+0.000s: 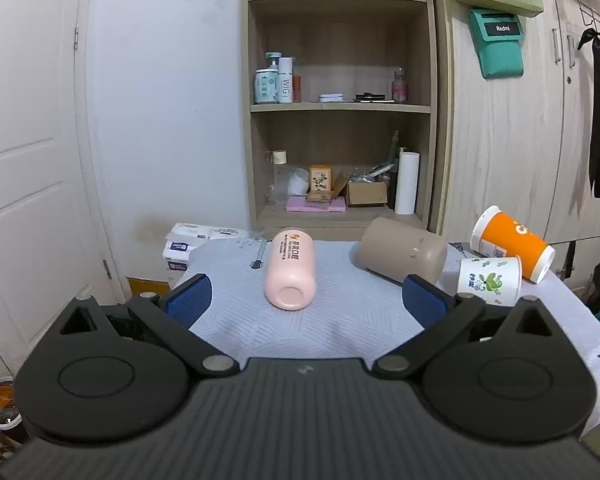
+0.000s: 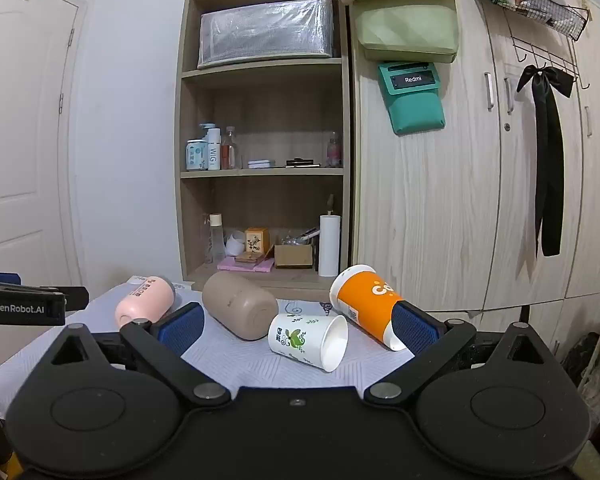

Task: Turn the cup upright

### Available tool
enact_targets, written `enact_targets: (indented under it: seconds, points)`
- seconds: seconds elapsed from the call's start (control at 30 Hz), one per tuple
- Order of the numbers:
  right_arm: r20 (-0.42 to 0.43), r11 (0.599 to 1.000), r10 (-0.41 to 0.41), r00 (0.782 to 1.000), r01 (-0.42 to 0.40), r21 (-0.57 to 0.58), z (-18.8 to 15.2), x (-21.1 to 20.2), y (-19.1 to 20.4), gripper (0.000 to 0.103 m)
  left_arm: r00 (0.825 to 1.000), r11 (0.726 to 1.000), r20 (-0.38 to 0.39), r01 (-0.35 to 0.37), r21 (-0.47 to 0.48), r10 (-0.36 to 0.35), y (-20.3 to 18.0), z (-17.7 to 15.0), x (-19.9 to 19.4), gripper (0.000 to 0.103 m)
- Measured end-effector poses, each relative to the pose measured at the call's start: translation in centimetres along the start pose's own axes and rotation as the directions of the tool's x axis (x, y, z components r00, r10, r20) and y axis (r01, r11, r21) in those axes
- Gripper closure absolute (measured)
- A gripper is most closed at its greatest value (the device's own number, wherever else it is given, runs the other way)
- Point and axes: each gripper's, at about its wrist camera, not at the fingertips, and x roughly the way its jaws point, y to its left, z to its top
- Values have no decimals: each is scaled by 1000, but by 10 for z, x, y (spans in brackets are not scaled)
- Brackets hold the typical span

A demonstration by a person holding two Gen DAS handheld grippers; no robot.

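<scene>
Several cups lie on their sides on a pale cloth-covered table (image 1: 340, 320). A pink cup (image 1: 290, 272) lies with its base toward my left gripper (image 1: 306, 300), which is open and empty just in front of it. A beige cup (image 1: 404, 250), a white floral paper cup (image 1: 488, 284) and an orange cup (image 1: 514, 244) lie to the right. My right gripper (image 2: 296, 330) is open and empty, with the floral cup (image 2: 306, 340) lying between its fingers. The orange cup (image 2: 370, 306), beige cup (image 2: 240, 304) and pink cup (image 2: 144, 304) lie beyond.
A wooden shelf unit (image 1: 340, 108) with bottles and boxes stands behind the table, wardrobe doors (image 2: 480, 200) to its right, a white door (image 1: 28, 160) at the left. Tissue packs (image 1: 184, 244) sit at the table's far left corner. The left gripper's body (image 2: 24, 306) shows at the left.
</scene>
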Motion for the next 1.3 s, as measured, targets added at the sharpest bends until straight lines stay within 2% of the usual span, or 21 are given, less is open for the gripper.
enact_targets:
  seconds: [0.13,0.2,0.3,0.47,1.0,1.3]
  points:
    - [-4,1000,-6,1000,6,-3,0,-1,-1,1,1000,1000,21,-13,-6,13,-3,-1,0,0]
    - [-4,1000,-9,1000,8,-4,1,-1,-1,1,1000,1000,8,14,-8,-14,-2,-3,0,0]
    - [-5,1000,-12,1000,12,-3,5,-8,-3,1,1000,1000,5,7,10,-7,-8,-9,4,0]
    - [-25,1000,-9,1000,9,9,4,-3,-4,1,998,998,0,58,-26,-58,7,-4,0,0]
    - [-37,1000,-22,999,23,5,2,3,-2,1,999,998,-18,44,-38,-45,10,0,-2,0]
    - [-43,1000,-23,999,23,-3,1,4,-2,1,997,997,-36,65,-40,-66,9,-1,3,0]
